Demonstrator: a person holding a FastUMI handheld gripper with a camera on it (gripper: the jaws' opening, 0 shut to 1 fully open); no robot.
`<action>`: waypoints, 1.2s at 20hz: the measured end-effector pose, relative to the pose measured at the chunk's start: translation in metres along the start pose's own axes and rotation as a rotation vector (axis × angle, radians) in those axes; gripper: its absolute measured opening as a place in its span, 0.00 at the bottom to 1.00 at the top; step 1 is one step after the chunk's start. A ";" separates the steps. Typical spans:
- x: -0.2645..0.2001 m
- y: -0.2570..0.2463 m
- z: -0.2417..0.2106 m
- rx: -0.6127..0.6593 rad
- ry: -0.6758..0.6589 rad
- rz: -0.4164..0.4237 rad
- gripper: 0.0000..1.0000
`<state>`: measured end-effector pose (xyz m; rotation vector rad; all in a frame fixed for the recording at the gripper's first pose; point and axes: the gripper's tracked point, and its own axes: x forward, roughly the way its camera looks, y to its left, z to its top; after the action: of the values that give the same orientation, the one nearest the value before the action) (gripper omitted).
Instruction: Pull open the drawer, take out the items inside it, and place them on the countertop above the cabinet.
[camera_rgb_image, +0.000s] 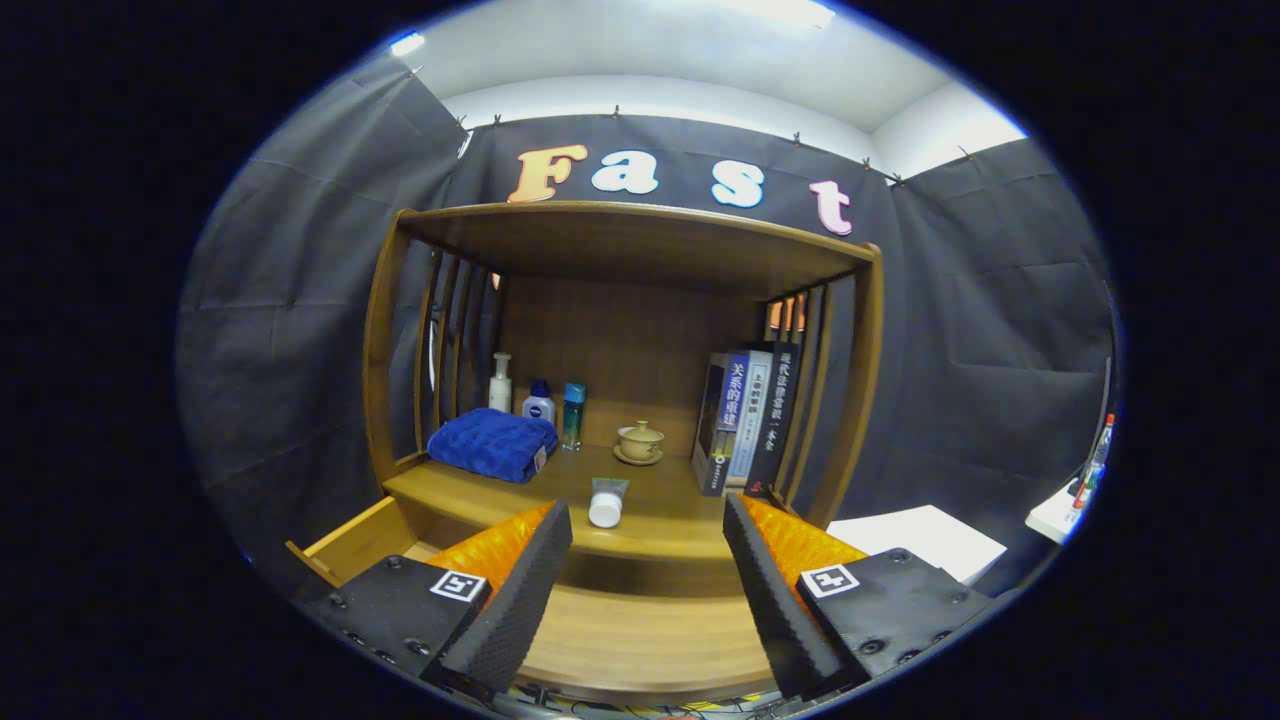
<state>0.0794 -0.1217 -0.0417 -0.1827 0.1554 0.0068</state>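
My gripper (648, 530) is open, its two fingers spread wide with nothing between them. Below and between the fingers lies the pulled-out wooden drawer (640, 640); its left wall (355, 545) sticks out past the left finger. Just beyond the fingertips, a small white tube (606, 502) lies on its side on the countertop (480, 490) of the wooden cabinet, cap toward me. I cannot see into the drawer's near part, which the fingers hide.
On the countertop stand a folded blue towel (493, 443), three bottles (538, 402) behind it, a lidded tea cup on a saucer (640, 441) and upright books (745, 418) at the right. A wooden shelf roof (630, 235) spans above. White surface (925, 540) lies right of the cabinet.
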 end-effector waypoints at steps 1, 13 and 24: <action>-0.007 -0.004 -0.011 0.008 0.002 -0.013 0.99; -0.062 0.054 -0.120 0.115 0.049 0.019 0.99; -0.052 0.078 -0.184 0.091 0.088 0.003 0.99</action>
<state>-0.0021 -0.0785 -0.2266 -0.0922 0.2436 -0.0058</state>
